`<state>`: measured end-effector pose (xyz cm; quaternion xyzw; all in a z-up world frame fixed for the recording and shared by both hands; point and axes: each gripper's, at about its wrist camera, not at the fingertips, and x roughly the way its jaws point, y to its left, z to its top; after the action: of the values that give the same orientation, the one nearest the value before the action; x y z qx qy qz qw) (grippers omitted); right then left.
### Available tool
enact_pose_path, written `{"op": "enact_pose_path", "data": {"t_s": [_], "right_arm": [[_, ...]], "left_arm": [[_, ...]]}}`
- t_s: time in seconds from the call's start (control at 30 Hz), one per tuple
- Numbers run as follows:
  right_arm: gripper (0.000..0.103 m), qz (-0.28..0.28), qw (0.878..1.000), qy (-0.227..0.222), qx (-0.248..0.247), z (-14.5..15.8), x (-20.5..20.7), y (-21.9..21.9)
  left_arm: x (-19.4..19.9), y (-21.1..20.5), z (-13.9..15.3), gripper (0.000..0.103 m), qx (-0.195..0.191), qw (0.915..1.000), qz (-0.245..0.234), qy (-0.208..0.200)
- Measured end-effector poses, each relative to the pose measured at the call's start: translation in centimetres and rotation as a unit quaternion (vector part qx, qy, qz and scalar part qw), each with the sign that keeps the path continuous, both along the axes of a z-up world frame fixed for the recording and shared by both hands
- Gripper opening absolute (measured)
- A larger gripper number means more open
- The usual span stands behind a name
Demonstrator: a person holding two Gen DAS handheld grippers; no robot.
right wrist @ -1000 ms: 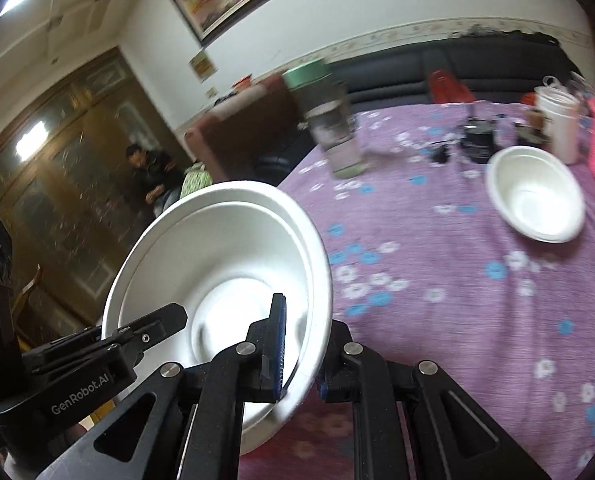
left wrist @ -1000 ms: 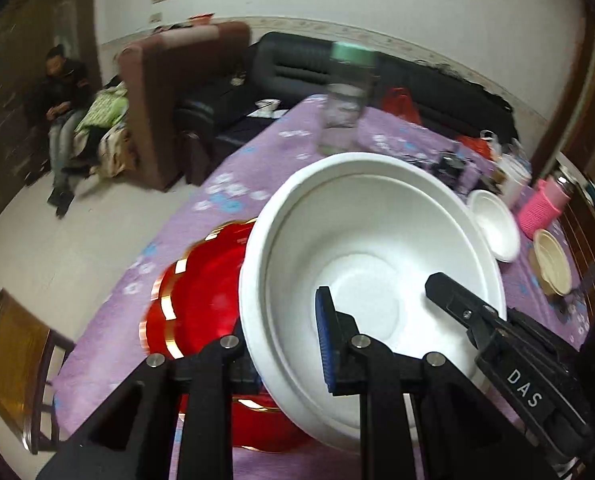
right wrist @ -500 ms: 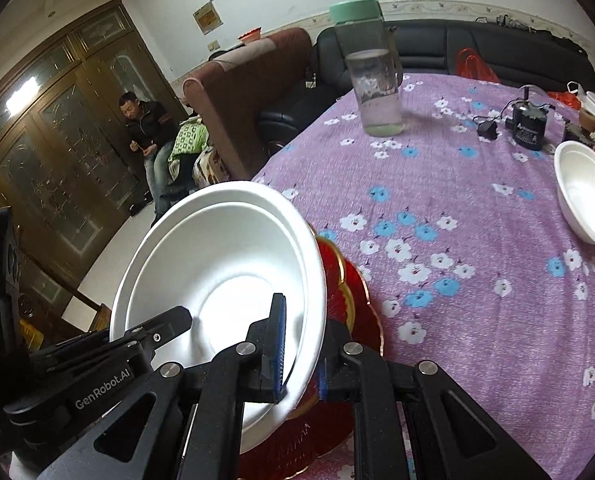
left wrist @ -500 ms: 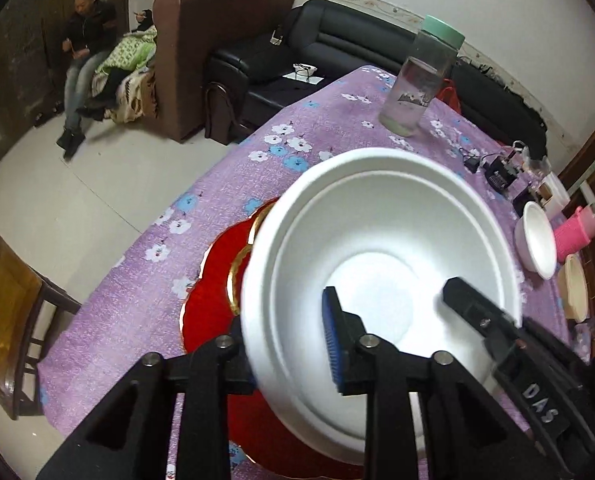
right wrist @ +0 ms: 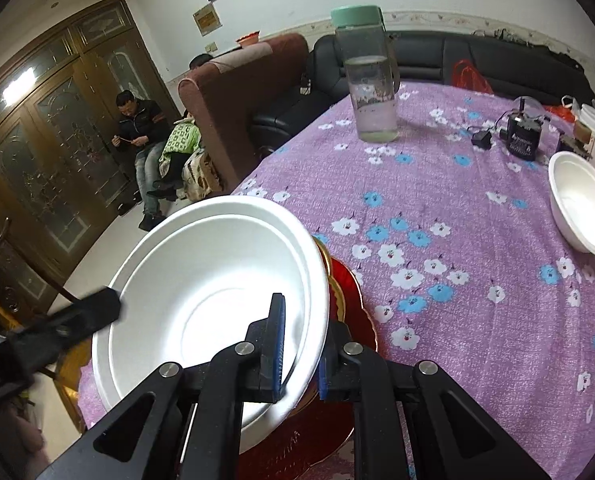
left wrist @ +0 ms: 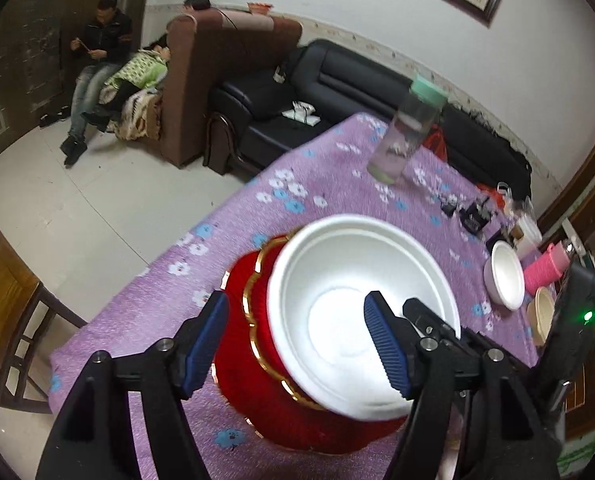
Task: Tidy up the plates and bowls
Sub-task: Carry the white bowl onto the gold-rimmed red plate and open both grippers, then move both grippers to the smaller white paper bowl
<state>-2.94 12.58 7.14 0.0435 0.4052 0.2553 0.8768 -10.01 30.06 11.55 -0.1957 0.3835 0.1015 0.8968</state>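
Two grippers work one big white bowl (right wrist: 213, 292), and we see it from both wrists. Our right gripper (right wrist: 299, 354) is clamped on the bowl's near rim at about 5 o'clock in the right view, one blue pad inside the wall and the other outside, pressed tight with the foam between them. Our left gripper (left wrist: 297, 346) is letting go: its jaws are opening, the left pad (left wrist: 207, 344) stands clear of the bowl out over the red plate (left wrist: 257, 320), the right pad (left wrist: 385, 348) is over the inside of the bowl, and neither presses on the rim that runs between them.

The bowl (left wrist: 357, 312) sits tilted on the red plate, which has a gold scalloped edge and shows from under the bowl at 9 o'clock in the left view. In the right view the plate (right wrist: 353, 296) peeks out at 3 o'clock of the bowl. Both lie near the close corner of the table (right wrist: 477, 240), which wears a purple flowered cloth.

Farther off, a small white bowl (right wrist: 581, 204) rests at 2 o'clock in the right view, well apart from the big one. A clear bottle (right wrist: 371, 76) with a green cap stands upright at 12 o'clock.
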Motion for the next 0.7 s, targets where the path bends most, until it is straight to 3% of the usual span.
{"op": "enact_pose_path", "data": {"t_s": [0.07, 0.2, 0.43, 0.57, 0.7], "right_arm": [[0.022, -0.004, 1.0, -0.018, -0.001, 0.5, -0.6, -0.1], [0.053, -0.021, 0.998, -0.056, 0.018, 2.2, -1.9, -1.2], [0.057, -0.054, 0.989, -0.137, 0.01, 5.1, -5.5, -5.0], [0.074, -0.1, 0.978, -0.182, -0.005, 5.4, -7.1, -8.9], [0.077, -0.13, 0.978, -0.164, 0.001, 4.7, -7.0, -12.5]], "left_arm": [[-1.0, 0.1, 0.8, 0.082, 0.008, 0.9998, 0.013, -0.012], [-2.5, -0.6, 2.6, 0.093, 0.057, 0.9967, 0.043, -0.039], [-5.3, -5.2, 4.8, 0.093, 0.107, 0.9868, 0.029, -0.118], [-5.1, -9.6, 4.8, 0.093, 0.176, 0.9791, 0.006, -0.102], [-4.9, -13.0, 4.3, 0.093, 0.213, 0.9726, -0.013, -0.093]]}}
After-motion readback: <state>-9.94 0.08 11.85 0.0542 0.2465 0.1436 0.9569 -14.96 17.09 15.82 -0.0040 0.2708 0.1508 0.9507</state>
